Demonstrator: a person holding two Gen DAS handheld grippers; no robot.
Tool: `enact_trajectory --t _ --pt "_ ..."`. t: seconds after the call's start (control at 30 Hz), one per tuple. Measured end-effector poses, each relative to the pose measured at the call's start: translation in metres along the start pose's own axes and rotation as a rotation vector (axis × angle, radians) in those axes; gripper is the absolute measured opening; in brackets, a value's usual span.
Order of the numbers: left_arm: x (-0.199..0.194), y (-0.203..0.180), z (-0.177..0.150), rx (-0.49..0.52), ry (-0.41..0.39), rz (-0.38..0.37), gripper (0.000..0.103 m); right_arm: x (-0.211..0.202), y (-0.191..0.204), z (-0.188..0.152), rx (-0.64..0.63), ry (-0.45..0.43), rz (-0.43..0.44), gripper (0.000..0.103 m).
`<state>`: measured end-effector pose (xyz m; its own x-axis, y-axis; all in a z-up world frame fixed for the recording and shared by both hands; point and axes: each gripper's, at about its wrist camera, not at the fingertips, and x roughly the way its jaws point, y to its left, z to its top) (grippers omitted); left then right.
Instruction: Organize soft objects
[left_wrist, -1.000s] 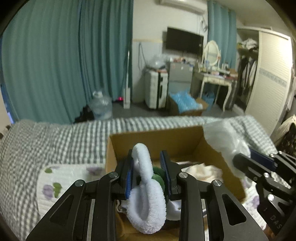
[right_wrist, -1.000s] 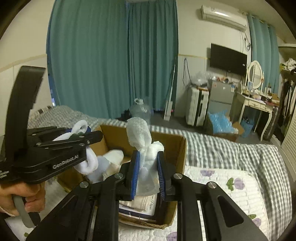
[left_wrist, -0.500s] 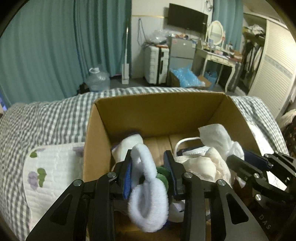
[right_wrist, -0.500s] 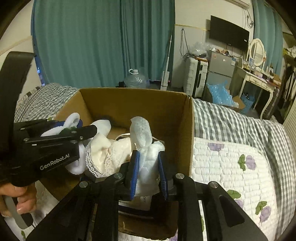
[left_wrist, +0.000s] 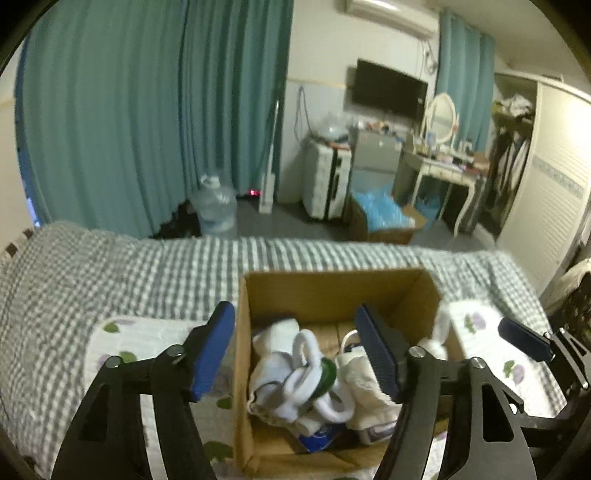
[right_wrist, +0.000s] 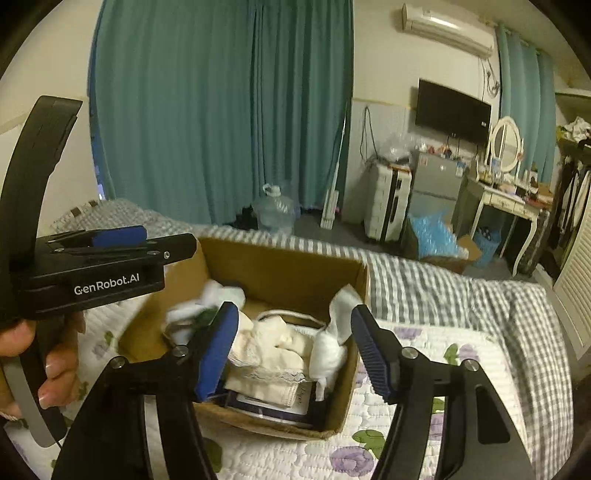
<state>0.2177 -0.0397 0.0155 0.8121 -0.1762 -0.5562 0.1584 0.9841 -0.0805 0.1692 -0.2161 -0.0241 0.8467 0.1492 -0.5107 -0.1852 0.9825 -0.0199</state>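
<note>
An open cardboard box sits on the bed. In it lie white fluffy earmuffs with a green part, a cream lace garment, and a white cloth bundle against the right wall. My left gripper is open and empty above the box; it also shows in the right wrist view. My right gripper is open and empty above the box; one of its fingertips shows at the right of the left wrist view.
The bed has a grey checked blanket and a white floral quilt. Beyond it are teal curtains, a water jug, a suitcase, a box of blue bags and a dressing table.
Both grippers have opened and let go: the earmuffs and the white cloth bundle now lie in the box. Both grippers have drawn back and up from the box.
</note>
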Motion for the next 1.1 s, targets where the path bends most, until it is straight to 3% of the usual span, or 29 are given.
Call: enact_trajectory --t 0.23,0.3,0.4,0.63,0.77,0.97,1.1 --pt "-0.074 0.004 0.009 -0.019 -0.119 0.027 0.071 -0.065 0.014 0.012 0.005 -0.102 -0.009 0.079" --pt "-0.098 0.003 0.010 -0.010 -0.160 0.045 0.085 -0.087 0.019 0.015 0.000 -0.129 -0.013 0.083" --pt "-0.131 0.002 0.008 -0.001 -0.225 0.077 0.094 -0.118 0.028 0.018 -0.009 -0.163 -0.029 0.090" --pt "-0.186 0.011 -0.007 -0.006 -0.296 0.098 0.094 -0.182 0.051 0.012 -0.023 -0.223 -0.026 0.095" --pt "-0.201 0.013 -0.021 -0.001 -0.321 0.097 0.094 -0.211 0.061 -0.001 -0.041 -0.245 -0.051 0.102" --pt "-0.202 0.020 -0.045 0.022 -0.333 0.111 0.094 -0.232 0.057 -0.023 0.004 -0.284 -0.059 0.103" --pt "-0.186 0.024 -0.064 0.027 -0.291 0.112 0.094 -0.229 0.051 -0.036 0.032 -0.265 -0.063 0.103"
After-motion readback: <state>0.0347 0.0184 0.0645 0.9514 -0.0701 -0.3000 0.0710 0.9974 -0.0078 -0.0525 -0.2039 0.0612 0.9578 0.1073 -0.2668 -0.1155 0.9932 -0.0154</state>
